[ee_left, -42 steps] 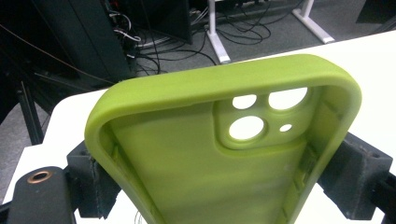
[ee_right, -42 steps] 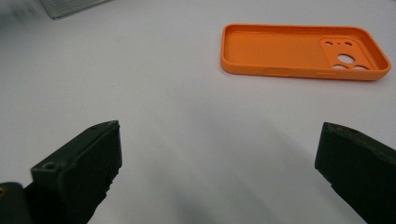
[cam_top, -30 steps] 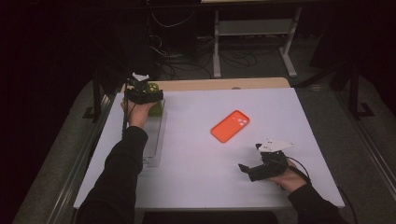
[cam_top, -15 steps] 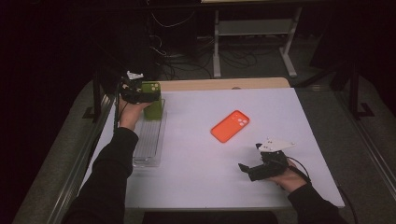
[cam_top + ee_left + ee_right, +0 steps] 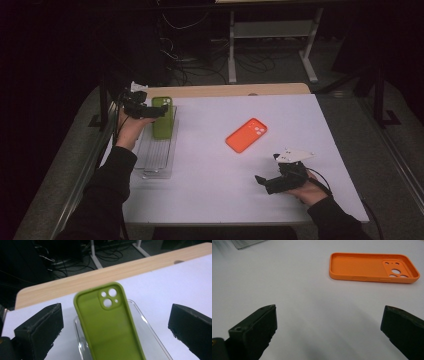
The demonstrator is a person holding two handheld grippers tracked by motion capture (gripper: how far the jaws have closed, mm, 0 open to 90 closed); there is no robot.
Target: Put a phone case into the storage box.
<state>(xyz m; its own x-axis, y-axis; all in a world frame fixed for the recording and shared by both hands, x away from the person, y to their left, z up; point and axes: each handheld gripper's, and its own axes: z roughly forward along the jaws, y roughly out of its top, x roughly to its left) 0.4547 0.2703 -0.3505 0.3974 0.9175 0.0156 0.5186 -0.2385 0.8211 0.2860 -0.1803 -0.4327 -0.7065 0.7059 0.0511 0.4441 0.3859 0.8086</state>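
Here the green phone case (image 5: 110, 325) stands upright in the clear plastic rack (image 5: 156, 155), hollow side and three camera holes facing the left tool (image 5: 150, 111). That tool's jaws have just been opening; they stand wide, the case between them, untouched. Its lower end is cut off in the left gripper view. Beyond the rack, the right tool (image 5: 264, 181) rests open-jawed on the table (image 5: 210, 200), near the orange phone case (image 5: 373, 267).
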